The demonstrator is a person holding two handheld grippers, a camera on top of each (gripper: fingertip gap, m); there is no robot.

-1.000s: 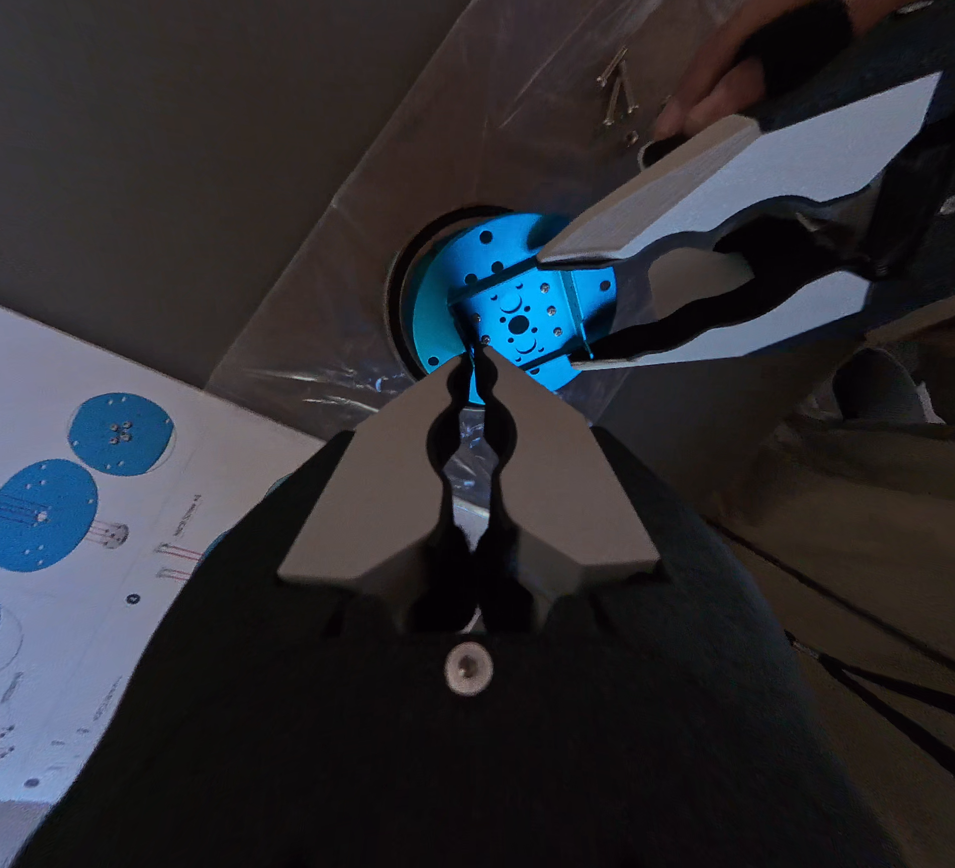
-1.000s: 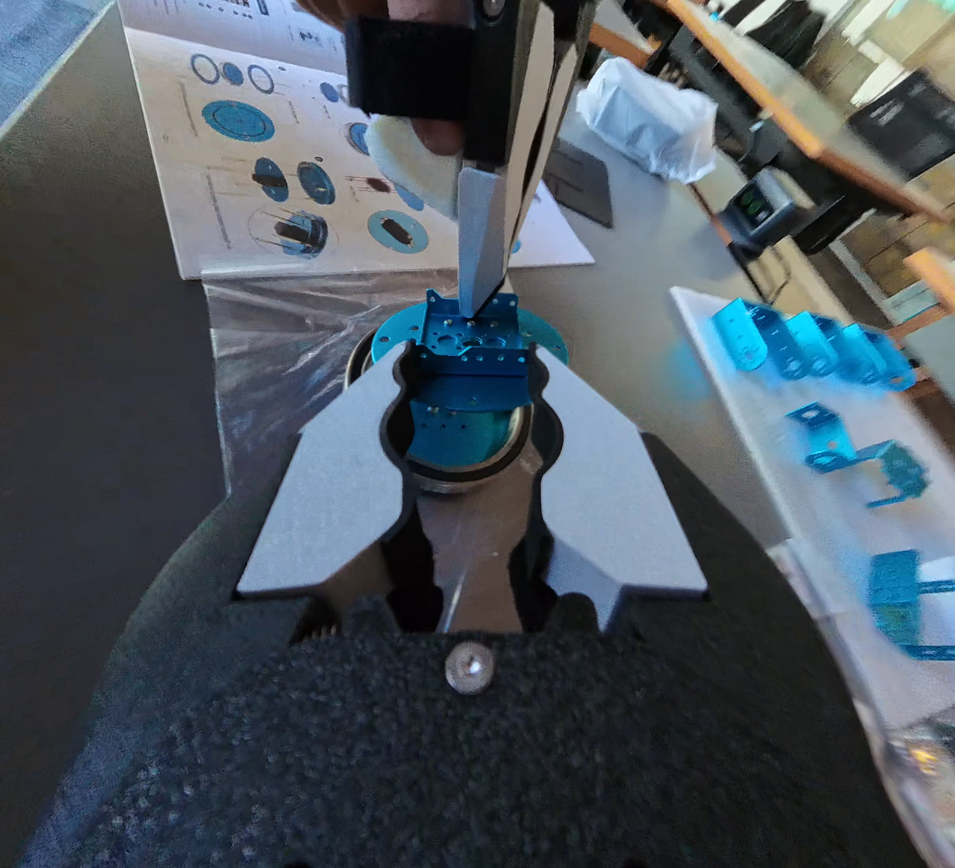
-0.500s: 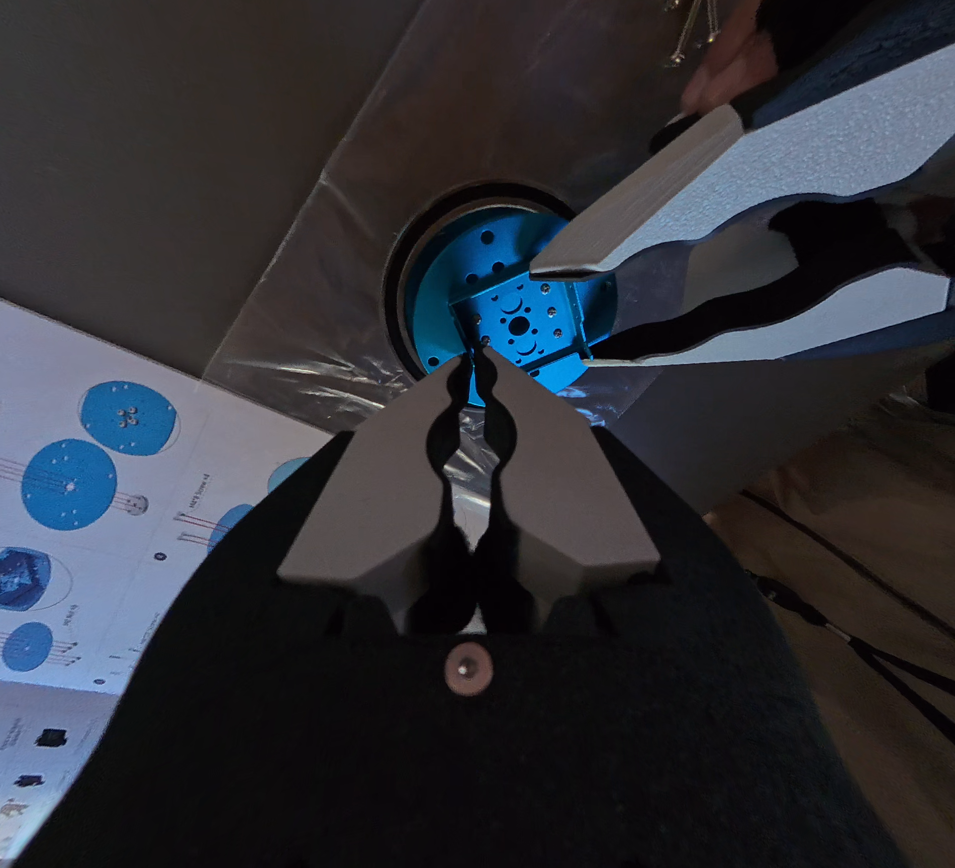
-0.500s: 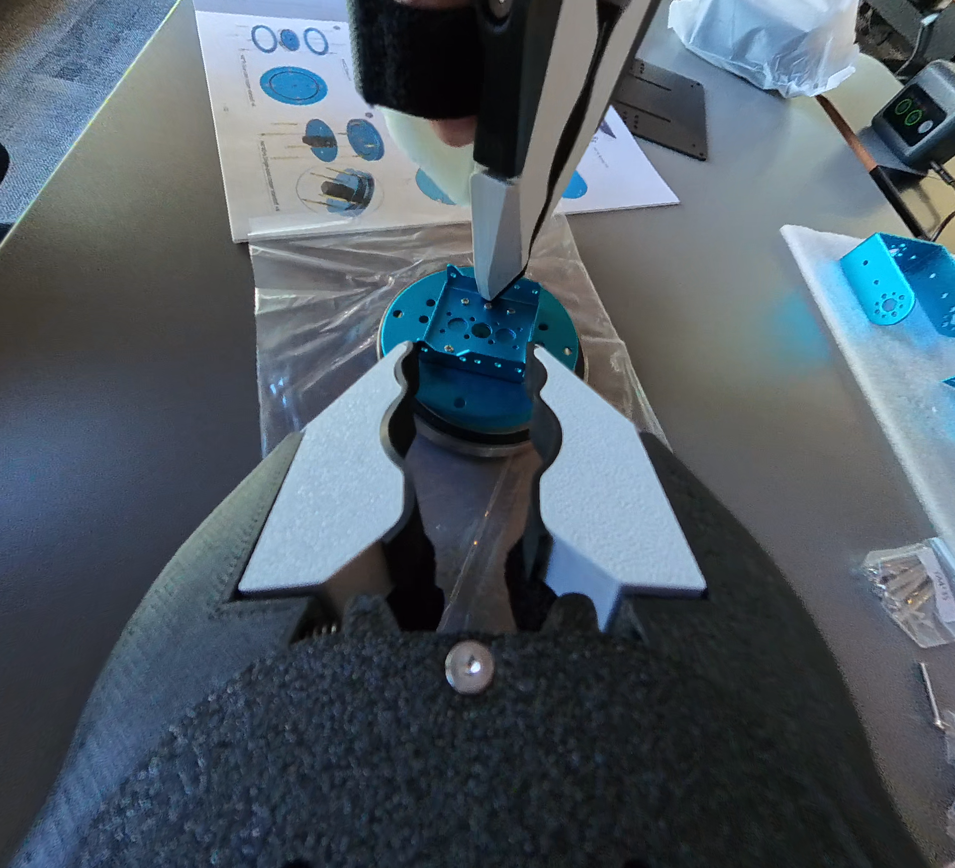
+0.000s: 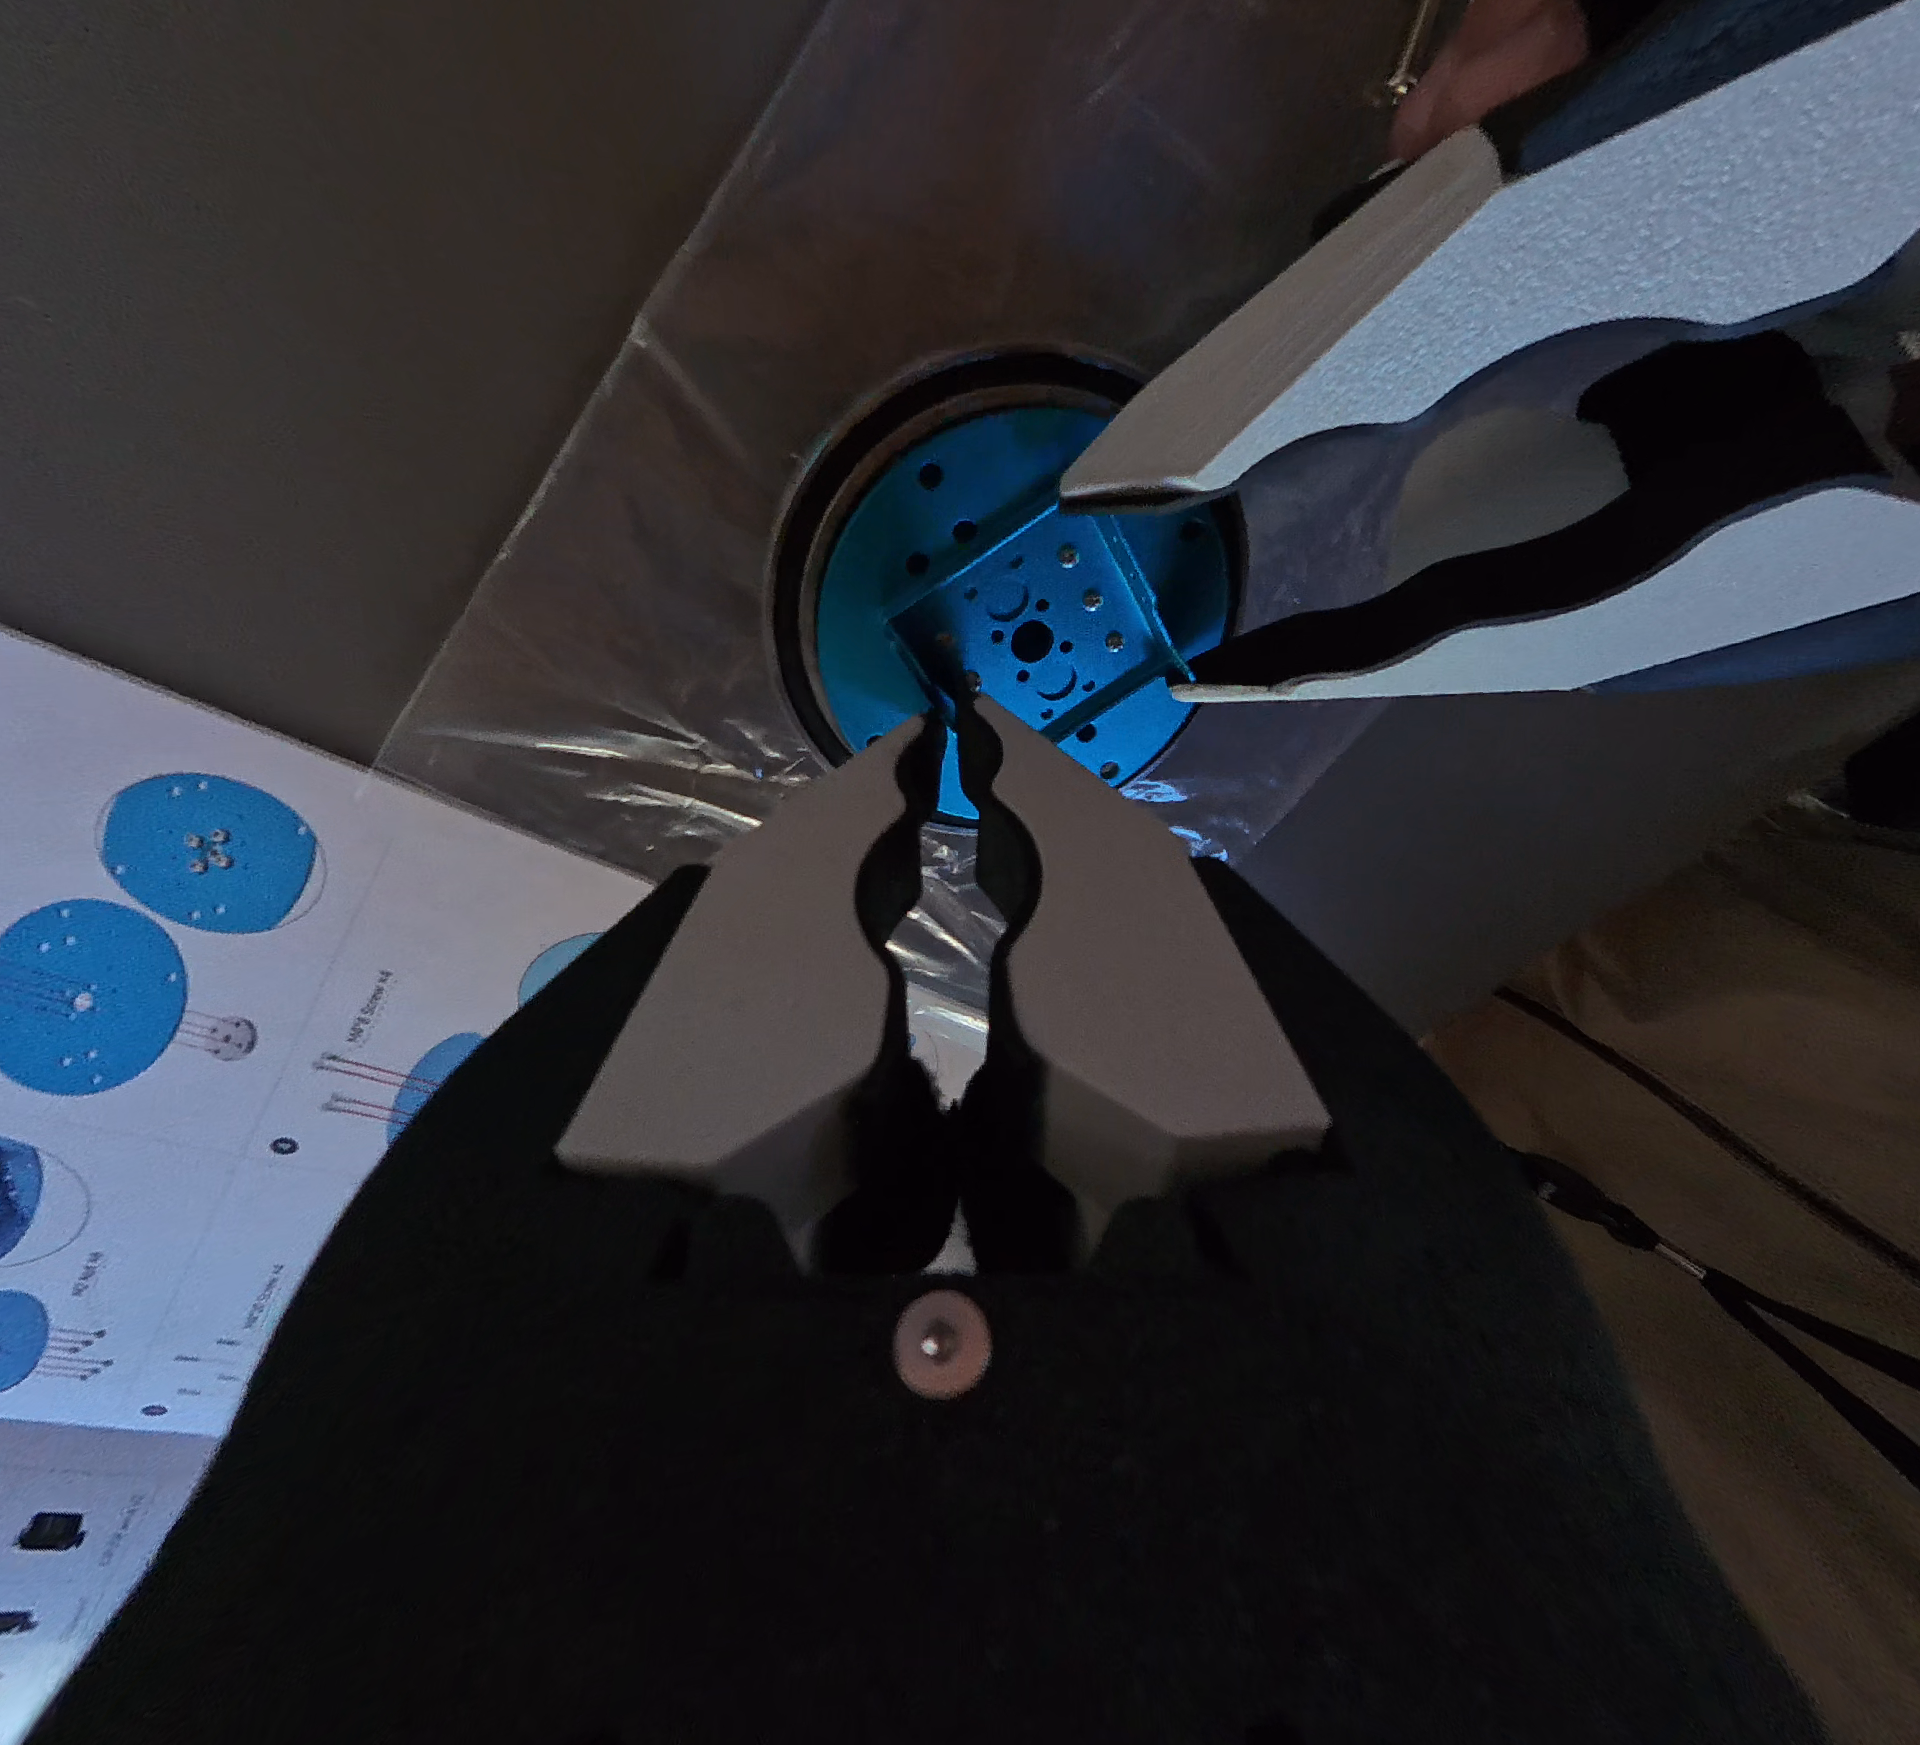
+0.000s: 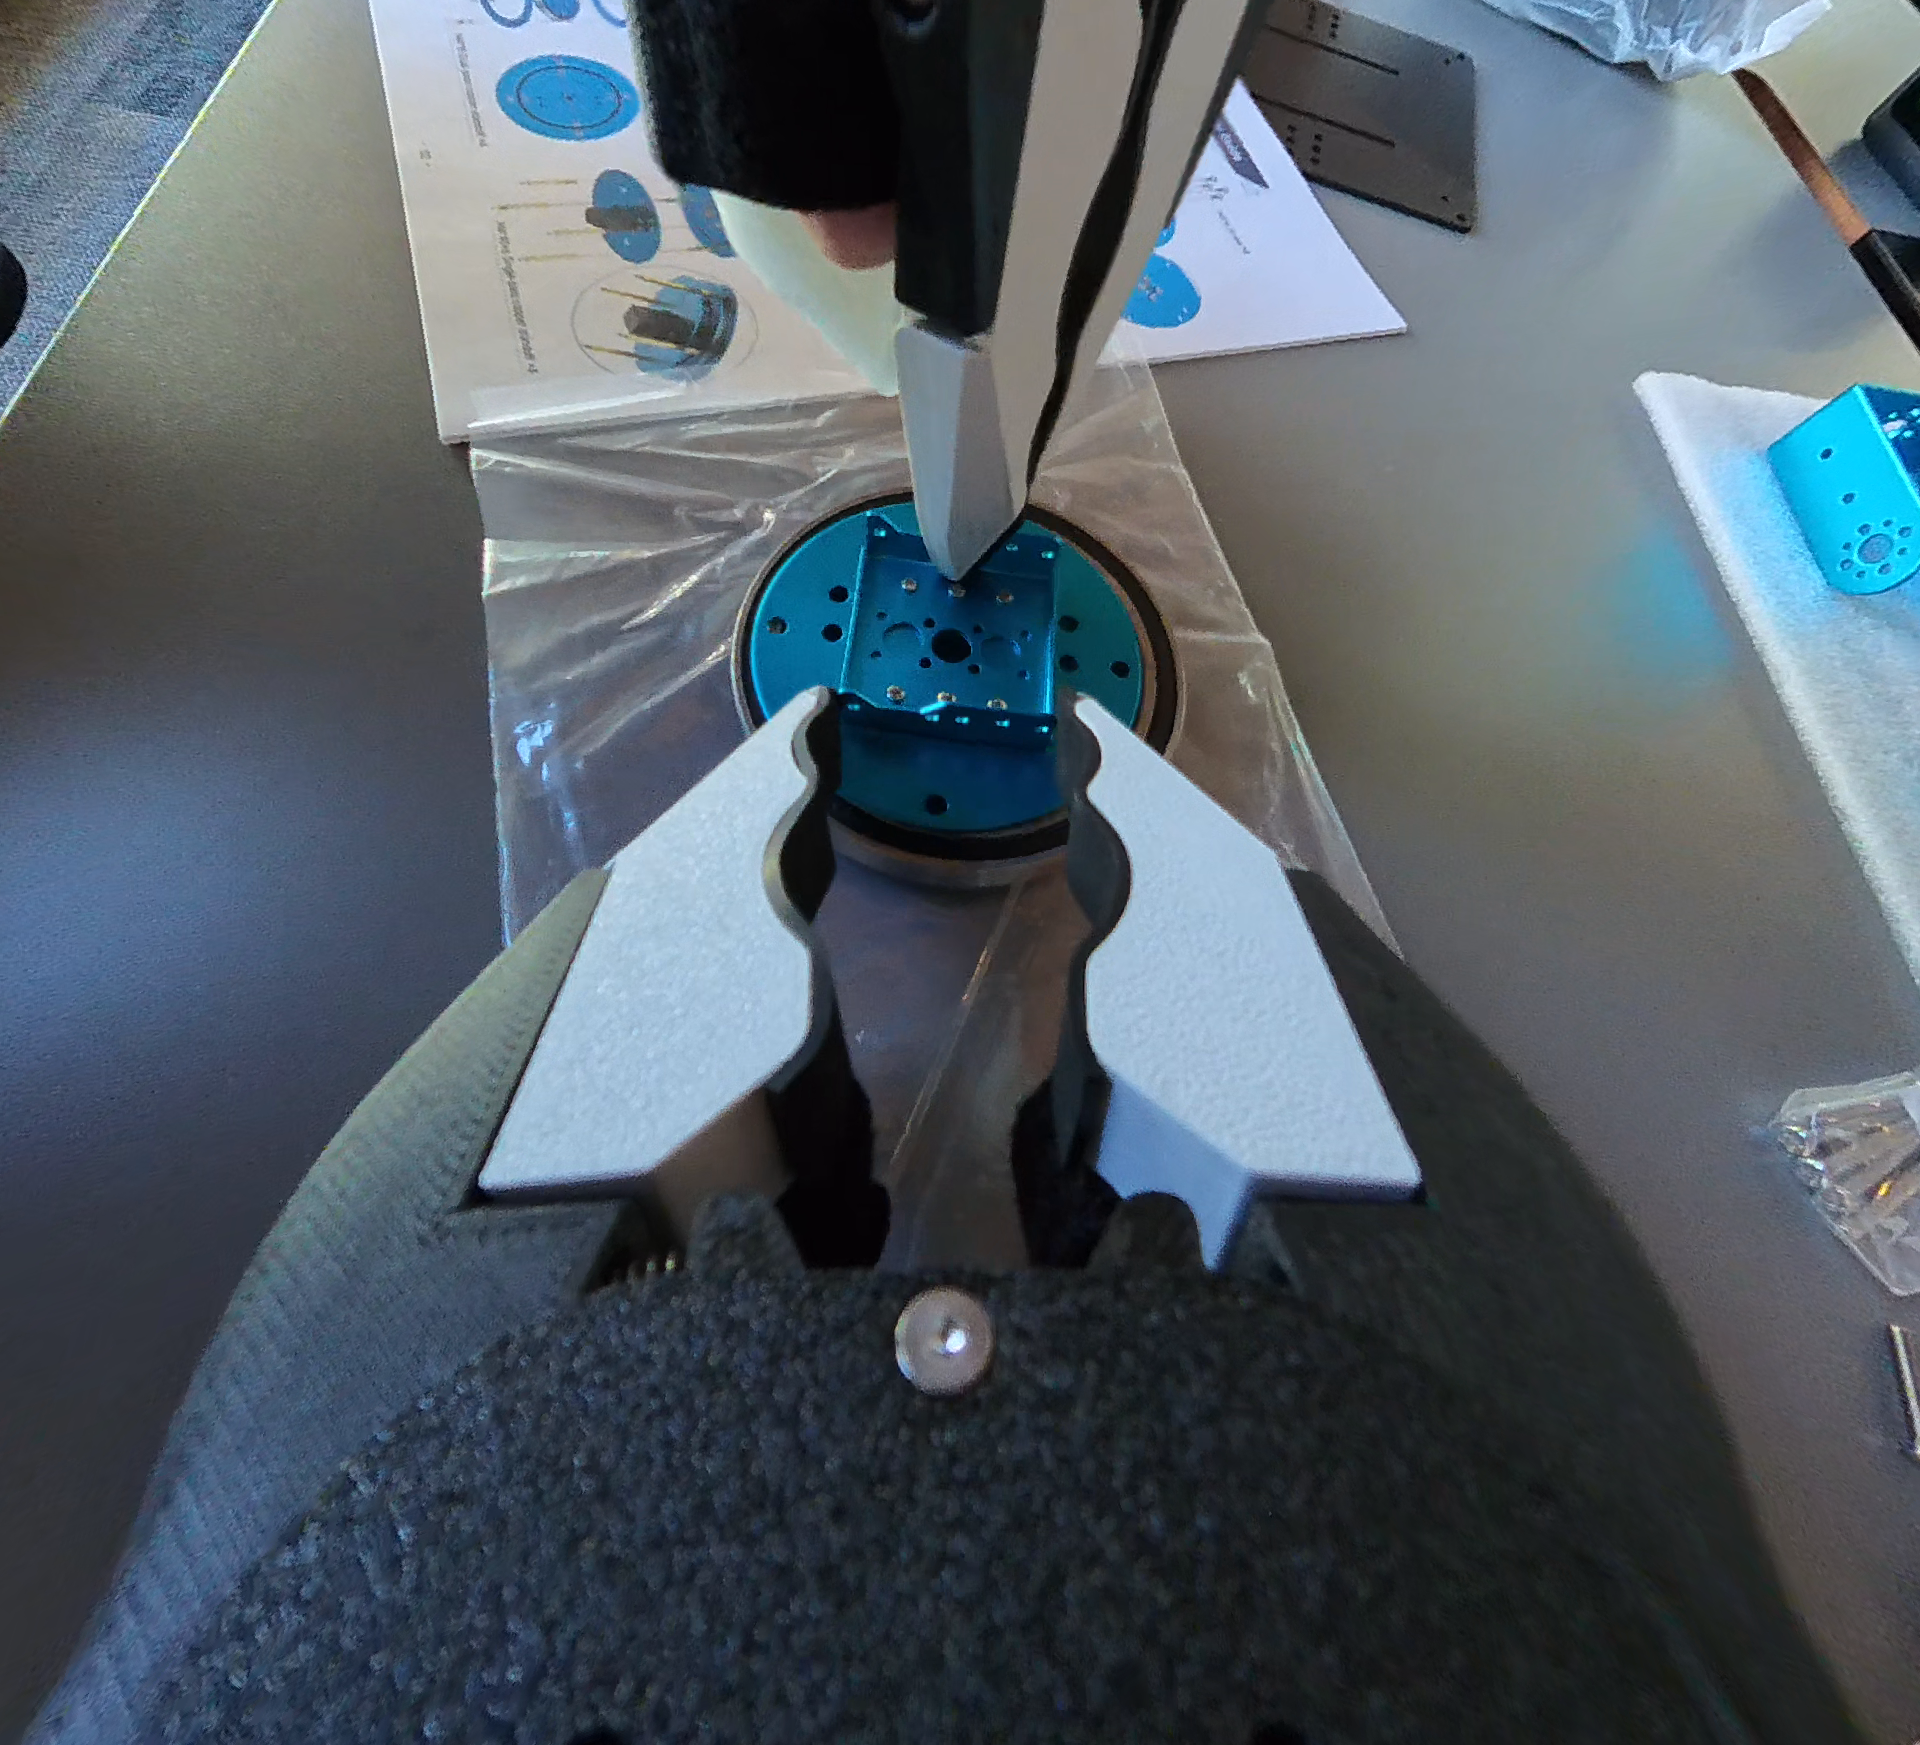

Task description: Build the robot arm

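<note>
The right gripper (image 6: 951,708), its grainy pale-grey fingers scalloped along the inner edges, stands spread wide around a square blue anodised bracket (image 6: 951,646), fingertips flanking its near corners (contact cannot be told). The bracket, drilled with many small holes, sits on a round blue perforated disc (image 6: 800,646) ringed in black, lying on a crinkled clear plastic bag (image 6: 623,552) on the smooth grey table (image 6: 208,656). The left gripper (image 6: 961,557) points down, narrowed almost shut, its tips touching the bracket's far edge. Beyond lies a printed instruction sheet (image 6: 499,241).
</note>
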